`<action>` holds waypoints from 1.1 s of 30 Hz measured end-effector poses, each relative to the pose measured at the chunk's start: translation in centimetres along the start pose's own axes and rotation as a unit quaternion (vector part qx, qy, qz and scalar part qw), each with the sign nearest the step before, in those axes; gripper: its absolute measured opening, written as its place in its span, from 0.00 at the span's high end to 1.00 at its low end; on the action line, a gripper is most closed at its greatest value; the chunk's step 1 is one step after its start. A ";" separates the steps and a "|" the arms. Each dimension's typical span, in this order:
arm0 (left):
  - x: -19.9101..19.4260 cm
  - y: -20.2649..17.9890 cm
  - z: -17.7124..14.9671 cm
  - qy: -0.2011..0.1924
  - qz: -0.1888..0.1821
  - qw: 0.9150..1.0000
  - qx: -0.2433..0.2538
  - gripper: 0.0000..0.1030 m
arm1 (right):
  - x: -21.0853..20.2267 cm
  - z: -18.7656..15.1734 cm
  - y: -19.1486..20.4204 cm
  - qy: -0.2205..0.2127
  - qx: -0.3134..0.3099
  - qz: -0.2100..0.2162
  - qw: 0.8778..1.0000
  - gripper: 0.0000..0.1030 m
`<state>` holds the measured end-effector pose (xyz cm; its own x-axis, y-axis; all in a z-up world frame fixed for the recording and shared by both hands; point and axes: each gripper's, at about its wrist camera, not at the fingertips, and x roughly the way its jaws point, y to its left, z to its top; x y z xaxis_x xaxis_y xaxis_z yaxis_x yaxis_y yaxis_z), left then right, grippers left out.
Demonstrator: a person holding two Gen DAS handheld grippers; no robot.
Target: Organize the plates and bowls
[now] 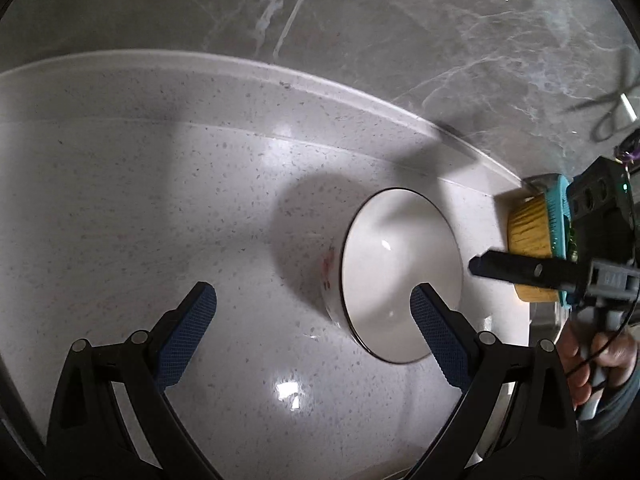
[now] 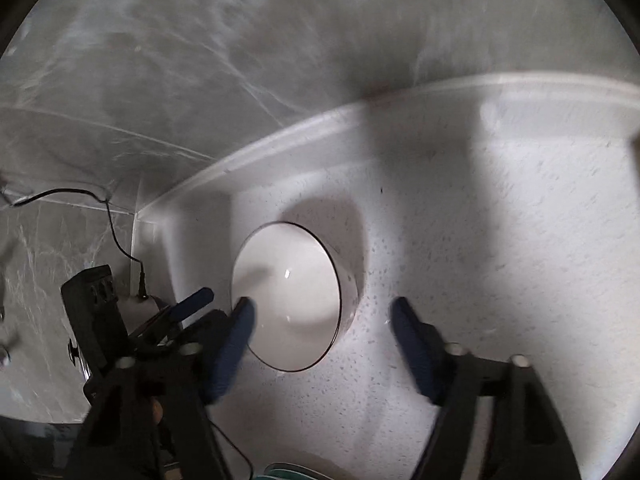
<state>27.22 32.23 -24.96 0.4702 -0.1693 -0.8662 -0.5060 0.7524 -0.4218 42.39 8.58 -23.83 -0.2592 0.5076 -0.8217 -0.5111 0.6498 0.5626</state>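
Observation:
A white bowl (image 1: 400, 268) with a dark rim and a red pattern on its side stands upright on the speckled white counter (image 1: 160, 208). My left gripper (image 1: 314, 298) is open and empty, its right finger in front of the bowl's near rim. The bowl also shows in the right wrist view (image 2: 290, 296). My right gripper (image 2: 322, 312) is open and empty, its left finger at the bowl's left rim. The right gripper's fingers (image 1: 516, 270) show at the right of the left wrist view, beside the bowl.
A grey marble wall (image 1: 360, 32) rises behind the counter's raised back edge (image 1: 320, 80). A yellow-bristled brush with a teal back (image 1: 536, 232) lies right of the bowl. A black cable (image 2: 80, 200) runs along the wall. A teal-rimmed dish edge (image 2: 288, 474) shows at the bottom.

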 end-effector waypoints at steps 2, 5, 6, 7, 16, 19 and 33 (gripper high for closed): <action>1.0 -0.1 0.3 0.002 -0.006 1.000 -0.001 0.04 | 1.1 0.3 0.4 0.012 -0.005 0.001 1.000 0.36; 2.3 -0.2 0.7 0.006 -0.015 1.000 -0.001 0.06 | 2.3 0.4 0.4 0.022 -0.004 0.007 1.000 0.36; 2.8 -0.1 0.8 0.008 -0.026 1.000 -0.002 0.06 | 2.5 0.5 0.5 0.023 -0.003 0.010 1.000 0.36; 3.0 -0.2 0.9 0.008 -0.028 1.000 -0.003 0.06 | 2.6 0.7 0.5 0.023 -0.003 0.013 1.000 0.36; 5.2 -1.0 0.5 0.026 -0.035 0.999 0.001 0.73 | 3.9 1.0 0.4 0.037 0.004 0.023 0.999 0.41; 5.5 -1.1 0.3 0.032 -0.039 0.999 -0.002 0.73 | 4.5 0.9 0.4 0.041 0.003 0.020 0.999 0.44; 6.1 -1.3 -0.1 0.037 -0.046 0.998 -0.013 0.83 | 5.3 1.0 -0.9 0.039 0.031 0.013 0.999 0.80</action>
<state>30.66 30.14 -29.71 0.4617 -0.2842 -0.8403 -0.4822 0.7147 -0.5067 42.34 11.26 -28.56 -0.3365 0.4802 -0.8101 -0.4521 0.6723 0.5862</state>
